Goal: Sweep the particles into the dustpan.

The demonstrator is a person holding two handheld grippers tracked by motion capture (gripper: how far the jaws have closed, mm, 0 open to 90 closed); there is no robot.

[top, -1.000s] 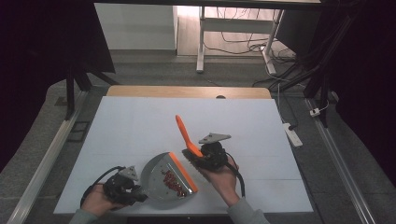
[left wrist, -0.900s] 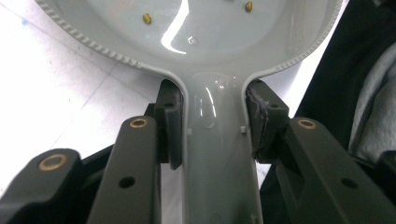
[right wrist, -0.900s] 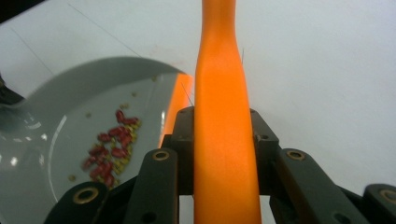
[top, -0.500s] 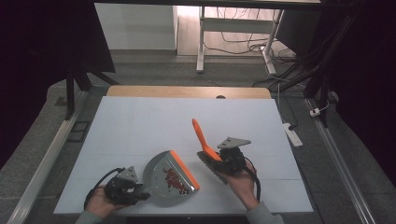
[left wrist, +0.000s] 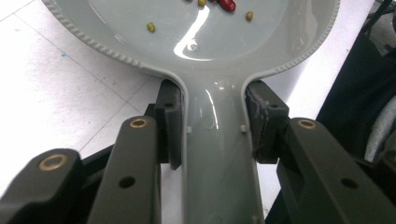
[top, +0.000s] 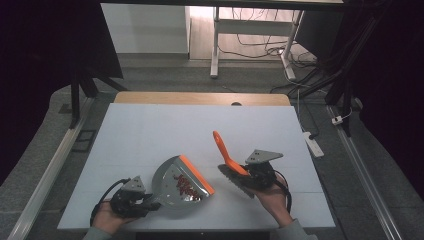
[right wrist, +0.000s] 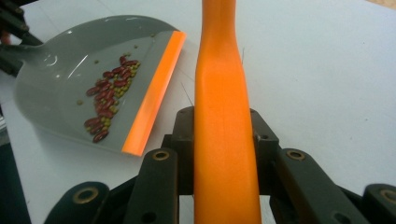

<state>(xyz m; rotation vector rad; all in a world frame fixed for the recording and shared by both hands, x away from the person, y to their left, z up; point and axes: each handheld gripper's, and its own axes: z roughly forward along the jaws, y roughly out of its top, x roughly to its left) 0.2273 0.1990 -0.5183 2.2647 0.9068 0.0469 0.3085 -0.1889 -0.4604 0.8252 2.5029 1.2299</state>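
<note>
Our left gripper [top: 131, 202] clamps the grey dustpan [top: 180, 182] handle, the right gripper [top: 257, 174] the orange brush [top: 227, 159]; beans [right wrist: 108, 98] lie in the pan on the white table [top: 165, 130]; we judge sweeping done, emptying left.

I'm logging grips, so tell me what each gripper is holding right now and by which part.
Left gripper: grey dustpan, by its handle. Right gripper: orange brush, by its handle.
</note>
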